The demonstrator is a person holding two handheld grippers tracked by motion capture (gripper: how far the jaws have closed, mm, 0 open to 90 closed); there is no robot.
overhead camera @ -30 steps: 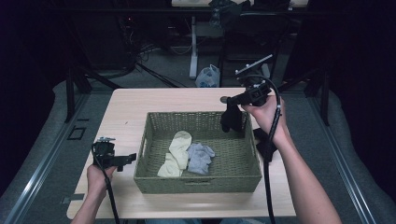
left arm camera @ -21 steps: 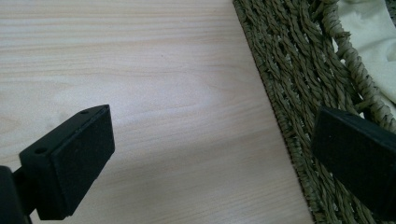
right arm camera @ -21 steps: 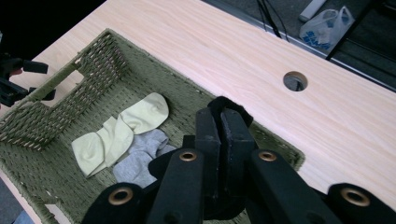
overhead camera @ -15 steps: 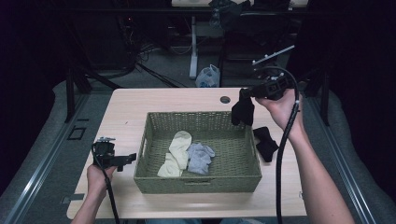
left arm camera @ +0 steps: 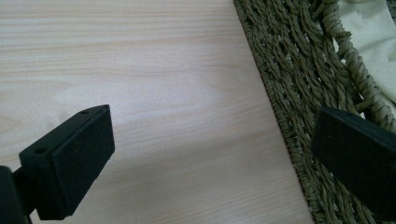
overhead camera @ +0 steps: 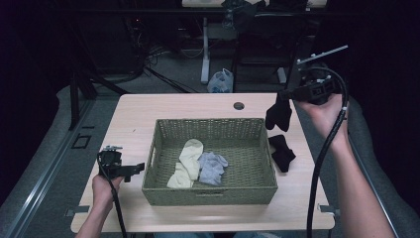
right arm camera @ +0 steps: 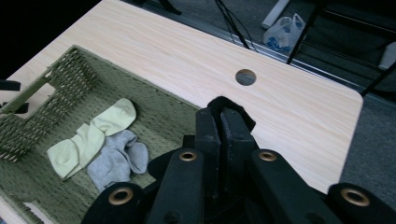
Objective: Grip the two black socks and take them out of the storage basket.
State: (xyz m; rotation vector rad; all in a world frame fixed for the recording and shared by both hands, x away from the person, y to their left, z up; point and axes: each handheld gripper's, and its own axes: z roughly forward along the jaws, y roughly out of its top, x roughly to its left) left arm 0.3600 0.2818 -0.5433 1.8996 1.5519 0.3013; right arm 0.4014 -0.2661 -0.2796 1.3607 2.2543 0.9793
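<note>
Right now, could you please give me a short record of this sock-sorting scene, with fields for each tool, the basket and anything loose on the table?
right tool: shut on a black sock, raised above the table's right side
left tool: open, nothing between its jaws, beside the basket's left wall
woven green wicker basket: holds a pale yellow sock and a grey sock, touching
loose item: second black sock lying on the light wooden table, right of the basket

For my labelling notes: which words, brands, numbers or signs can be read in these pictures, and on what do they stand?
None can be read.
plastic bag on the floor: blue print, too blurred to read.
basket, socks, table: no text.
</note>
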